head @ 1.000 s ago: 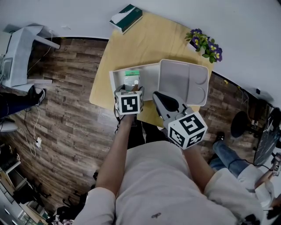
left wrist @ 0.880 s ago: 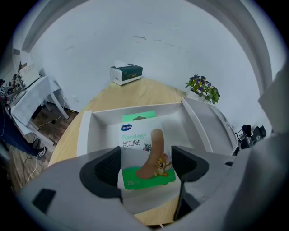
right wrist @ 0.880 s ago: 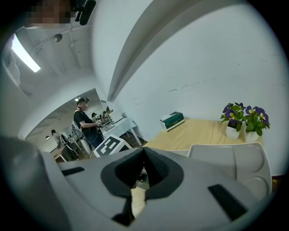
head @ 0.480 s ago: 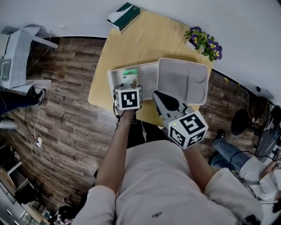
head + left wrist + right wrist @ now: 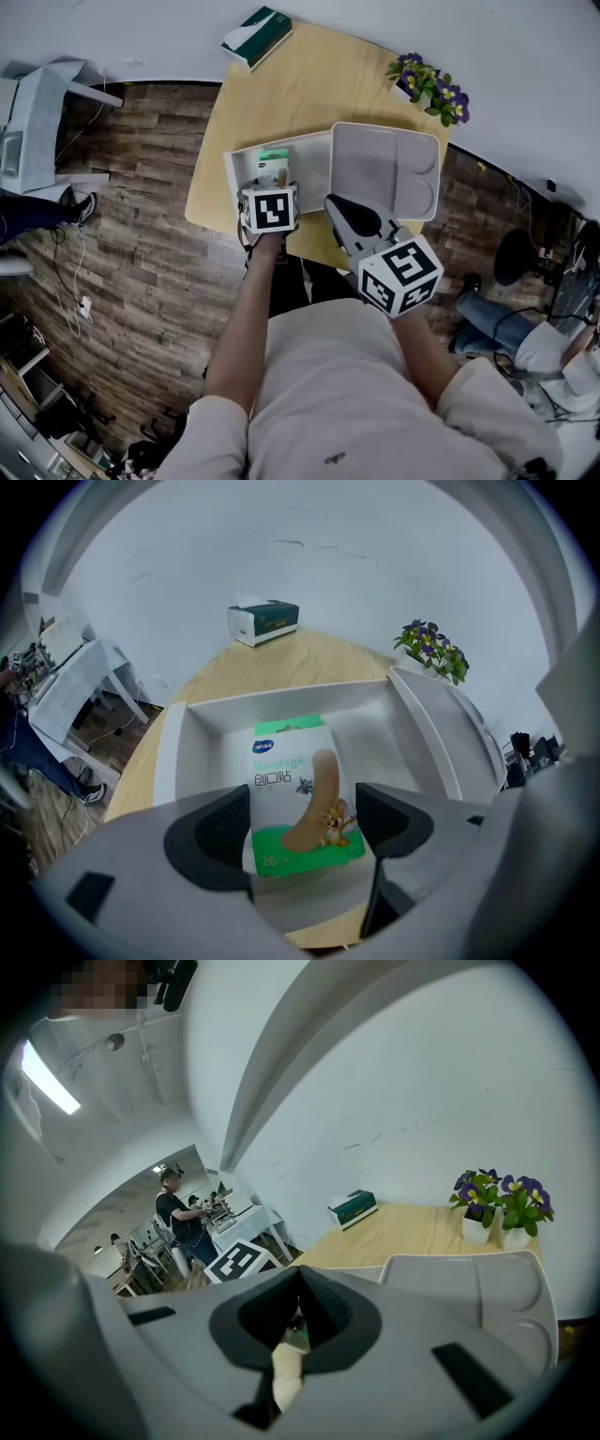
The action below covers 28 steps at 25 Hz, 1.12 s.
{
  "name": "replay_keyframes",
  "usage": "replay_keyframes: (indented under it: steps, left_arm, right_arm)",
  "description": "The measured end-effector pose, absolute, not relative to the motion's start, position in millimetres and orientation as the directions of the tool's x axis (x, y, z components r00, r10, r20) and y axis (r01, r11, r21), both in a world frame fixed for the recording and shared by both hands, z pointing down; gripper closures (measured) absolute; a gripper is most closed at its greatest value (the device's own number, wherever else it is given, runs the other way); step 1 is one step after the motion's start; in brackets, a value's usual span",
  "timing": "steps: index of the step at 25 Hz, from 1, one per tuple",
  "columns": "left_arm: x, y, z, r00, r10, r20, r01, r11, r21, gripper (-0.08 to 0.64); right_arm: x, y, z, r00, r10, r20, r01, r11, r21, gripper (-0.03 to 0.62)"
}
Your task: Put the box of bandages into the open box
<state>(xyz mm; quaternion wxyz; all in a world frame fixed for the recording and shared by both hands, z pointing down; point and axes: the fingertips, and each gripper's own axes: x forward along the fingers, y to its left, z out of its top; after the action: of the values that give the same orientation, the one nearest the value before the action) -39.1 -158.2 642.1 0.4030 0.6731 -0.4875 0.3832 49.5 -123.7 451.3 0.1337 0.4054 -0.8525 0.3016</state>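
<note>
White-and-green box of bandages (image 5: 295,799), face up, held between jaws, inside white open box (image 5: 187,752)

Your table (image 5: 281,84) is pale wood with a smooth, matt top, and the floor (image 5: 141,234) round it is dark, grainy wood planking. Near the table's front edge, the open box (image 5: 169,761) is smooth white plastic with a faint sheen. The box of bandages (image 5: 300,789) is glossy printed card. Your left gripper (image 5: 305,819) is matt grey plastic with 2 black matt pads (image 5: 220,832). At the far left corner, the tissue box (image 5: 264,621) is printed card.
</note>
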Motion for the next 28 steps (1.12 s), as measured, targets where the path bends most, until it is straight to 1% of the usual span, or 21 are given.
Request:
replay_keyframes:
  steps: [17,28]
  left_arm:
    - [-47.8,-156.1,639.3,0.194,-0.387,0.902,-0.974,-0.183,0.132,0.213]
    - [-56.0,-143.5,622.9,0.18,-0.437,0.881,-0.978,-0.178,0.111,0.213]
  right_arm:
    - [54.8,-116.8,449.4,-0.647,-0.604,0.465,-0.762,0.506,-0.404,0.588]
    - [52.7,-109.3,441.0,-0.67,-0.599,0.438,-0.742,0.539,-0.398,0.588]
